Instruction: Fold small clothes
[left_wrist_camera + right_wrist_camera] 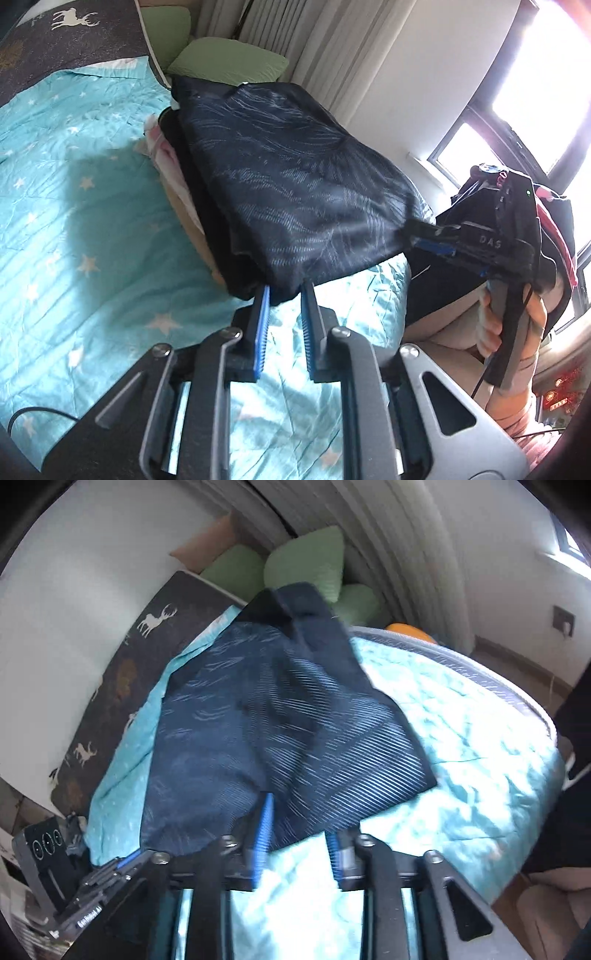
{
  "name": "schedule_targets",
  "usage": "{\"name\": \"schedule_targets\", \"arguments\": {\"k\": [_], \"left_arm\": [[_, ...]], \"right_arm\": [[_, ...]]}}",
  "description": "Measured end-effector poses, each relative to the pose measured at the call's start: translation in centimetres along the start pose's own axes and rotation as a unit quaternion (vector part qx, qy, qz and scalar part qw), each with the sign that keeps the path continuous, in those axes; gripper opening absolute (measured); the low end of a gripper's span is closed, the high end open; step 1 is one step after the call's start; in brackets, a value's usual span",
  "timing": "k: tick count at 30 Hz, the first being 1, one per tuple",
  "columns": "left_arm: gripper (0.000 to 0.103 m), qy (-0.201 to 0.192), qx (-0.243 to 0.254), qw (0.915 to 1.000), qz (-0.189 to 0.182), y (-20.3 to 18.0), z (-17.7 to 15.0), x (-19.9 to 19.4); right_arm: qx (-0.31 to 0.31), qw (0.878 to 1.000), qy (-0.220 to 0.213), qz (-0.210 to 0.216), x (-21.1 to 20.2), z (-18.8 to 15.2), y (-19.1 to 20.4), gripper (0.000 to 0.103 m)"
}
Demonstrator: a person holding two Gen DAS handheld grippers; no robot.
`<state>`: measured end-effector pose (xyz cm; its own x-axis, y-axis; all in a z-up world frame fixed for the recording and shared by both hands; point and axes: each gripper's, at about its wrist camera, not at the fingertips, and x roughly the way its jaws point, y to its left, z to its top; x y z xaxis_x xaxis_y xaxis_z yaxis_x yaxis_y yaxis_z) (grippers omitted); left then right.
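A dark navy patterned garment (pixel 291 192) hangs stretched above a teal star-print bedspread (pixel 74 221). My left gripper (pixel 286 291) has its blue-padded jaws a little apart around the garment's near hem. The right gripper (pixel 424 236) shows at the right of the left wrist view, its tip at the garment's other corner. In the right wrist view the garment (pixel 258 720) drapes over my right gripper (pixel 299 812); the cloth lies between and over its jaws, which stand apart.
A pile of pink, white and dark clothes (pixel 173 177) lies on the bed under the garment. Green pillows (pixel 229 61) and a dark deer-print cover (pixel 66 33) lie at the bed's head. Curtains (pixel 314 40) and a bright window (pixel 535 92) stand beyond.
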<state>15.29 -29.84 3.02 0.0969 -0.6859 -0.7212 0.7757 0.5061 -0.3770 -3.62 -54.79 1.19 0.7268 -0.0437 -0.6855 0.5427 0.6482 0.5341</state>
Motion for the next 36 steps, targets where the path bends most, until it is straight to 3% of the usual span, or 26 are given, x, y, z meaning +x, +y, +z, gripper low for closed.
{"name": "schedule_targets", "arguments": {"k": [2,5,7,9,13,15,18,20,26,36], "left_arm": [[0.018,-0.008,0.005,0.9999,0.005,-0.3,0.0,-0.6],[0.029,-0.023,0.014,0.9996,0.011,-0.8,0.0,-1.6],[0.031,-0.029,0.018,0.9994,0.011,-1.1,-0.3,-2.2],[0.04,-0.03,0.023,0.9993,0.007,-1.5,-0.6,-2.6],[0.06,-0.054,0.045,0.9968,0.038,-2.6,-1.4,-3.6],[0.073,-0.078,0.062,0.993,0.063,-3.4,-1.6,-4.2],[0.086,-0.109,0.075,0.9876,0.085,-4.8,-1.9,-4.8],[0.088,-0.123,0.087,0.9824,0.111,-5.6,-2.0,-4.9],[0.09,-0.133,0.1,0.9726,0.163,-5.8,-2.9,-5.4],[0.09,-0.14,0.113,0.9701,0.163,-6.4,-4.4,-6.2]], "right_arm": [[0.007,0.999,-0.031,-0.006,-1.4,0.4,-0.7,0.048],[0.023,0.997,-0.073,0.008,-3.6,1.3,-1.2,0.053],[0.024,0.996,-0.08,0.017,-4.3,1.3,-1.0,0.056],[0.007,0.997,-0.077,0.005,-4.5,0.8,-0.3,0.056],[-0.075,0.99,-0.084,-0.083,-5.0,-1.8,2.9,0.056],[-0.134,0.976,-0.102,-0.137,-5.6,-3.9,5.2,0.058],[-0.208,0.951,-0.143,-0.177,-6.5,-7.8,8.7,0.075],[-0.221,0.948,-0.156,-0.17,-6.8,-9.3,10.0,0.077],[-0.219,0.951,-0.147,-0.16,-6.5,-10.5,10.7,0.079],[-0.191,0.959,-0.14,-0.158,-7.1,-11.7,10.0,0.079]]}}
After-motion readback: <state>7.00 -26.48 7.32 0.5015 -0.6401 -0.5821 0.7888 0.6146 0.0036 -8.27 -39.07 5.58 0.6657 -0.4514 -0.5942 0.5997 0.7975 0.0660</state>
